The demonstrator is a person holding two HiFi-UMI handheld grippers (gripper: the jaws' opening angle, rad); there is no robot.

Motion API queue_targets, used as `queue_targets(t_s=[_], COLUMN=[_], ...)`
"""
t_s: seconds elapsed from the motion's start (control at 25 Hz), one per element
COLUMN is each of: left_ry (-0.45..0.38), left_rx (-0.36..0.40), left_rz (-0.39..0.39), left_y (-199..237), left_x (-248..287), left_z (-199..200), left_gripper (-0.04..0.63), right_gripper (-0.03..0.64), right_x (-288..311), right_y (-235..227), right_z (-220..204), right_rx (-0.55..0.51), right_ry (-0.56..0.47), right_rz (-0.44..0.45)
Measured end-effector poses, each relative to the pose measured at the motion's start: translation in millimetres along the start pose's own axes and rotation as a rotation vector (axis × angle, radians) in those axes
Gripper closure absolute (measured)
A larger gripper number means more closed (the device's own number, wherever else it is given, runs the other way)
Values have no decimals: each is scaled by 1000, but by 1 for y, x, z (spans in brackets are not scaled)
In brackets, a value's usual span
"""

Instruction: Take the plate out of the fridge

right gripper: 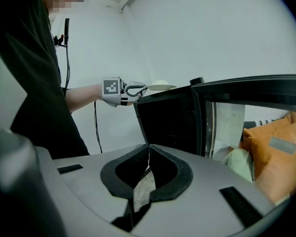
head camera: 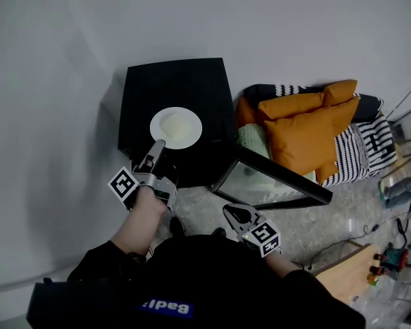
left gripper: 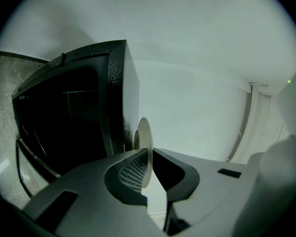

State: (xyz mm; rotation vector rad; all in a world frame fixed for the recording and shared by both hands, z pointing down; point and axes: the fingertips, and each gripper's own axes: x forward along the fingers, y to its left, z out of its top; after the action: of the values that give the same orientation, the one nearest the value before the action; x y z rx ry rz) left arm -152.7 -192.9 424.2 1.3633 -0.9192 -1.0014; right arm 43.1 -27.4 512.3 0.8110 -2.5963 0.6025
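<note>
Your left tool opening on the rim of the plate, plate lying atop the fridge, your right tool closed, empty.

At bottom centre the right gripper has its jaws together, empty. Left of centre, the left gripper, its jaws opening, has the plate rim between them over the black fridge; an orange cushion sits at the right edge

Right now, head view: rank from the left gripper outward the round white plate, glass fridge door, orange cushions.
1. Round white plate, rim in the left gripper, jaws opening.
2. Glass fridge door, lower right.
3. Orange cushions, far right.
</note>
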Motion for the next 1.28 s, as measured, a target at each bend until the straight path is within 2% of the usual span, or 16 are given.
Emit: queue_targets(t_s=[0.68,1.12,1.28], left_ry=[-19,13,34], left_rx=[-2,14,20], left_rz=[54,43,44], left_y=[11,0,7], left_x=[3,4,4], left_z=[0,-5,-4], left_gripper=[564,425,400], right_gripper=[604,604,604], right_x=[-1,-5,-6], right_y=[6,5,3], right_z=[9,15,14], right_rx=[-27,-40,-44], right_ry=[-8,-31,-33], right_rz=[3,-15,-18])
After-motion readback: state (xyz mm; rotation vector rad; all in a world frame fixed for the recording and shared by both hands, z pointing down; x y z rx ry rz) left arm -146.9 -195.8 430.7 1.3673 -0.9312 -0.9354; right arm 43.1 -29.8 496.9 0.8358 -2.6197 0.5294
